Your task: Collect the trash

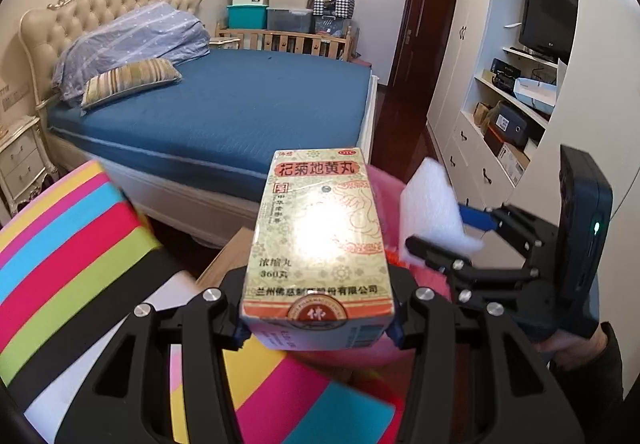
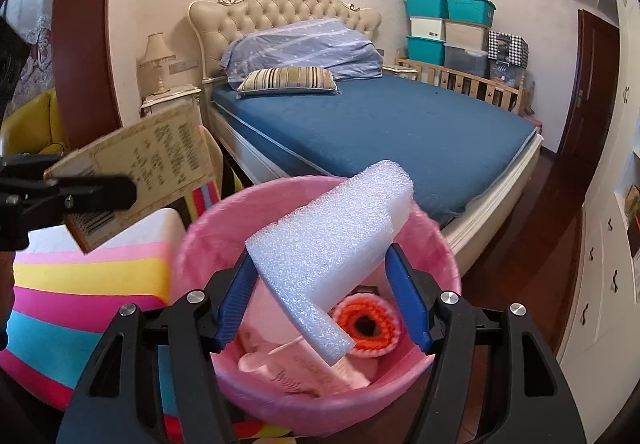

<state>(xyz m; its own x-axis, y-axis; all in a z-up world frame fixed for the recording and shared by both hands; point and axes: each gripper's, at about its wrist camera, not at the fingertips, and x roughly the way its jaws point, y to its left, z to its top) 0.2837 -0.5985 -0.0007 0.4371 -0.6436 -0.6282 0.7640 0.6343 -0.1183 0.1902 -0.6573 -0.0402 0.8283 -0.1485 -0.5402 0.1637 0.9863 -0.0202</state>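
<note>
**Foam over the bin, box waiting beside it**

The right gripper (image 2: 320,276) has its jaws spread, the white foam block (image 2: 332,248) loose between them above the pink bin (image 2: 200,236). Its long axis slants from near-right up to far-left; tilted so, it may catch the rim and tumble outside. The left gripper (image 1: 318,324) is clamped on the medicine box (image 1: 316,236), which points away toward the bed (image 1: 240,115), beside the bin rather than over it.
</note>
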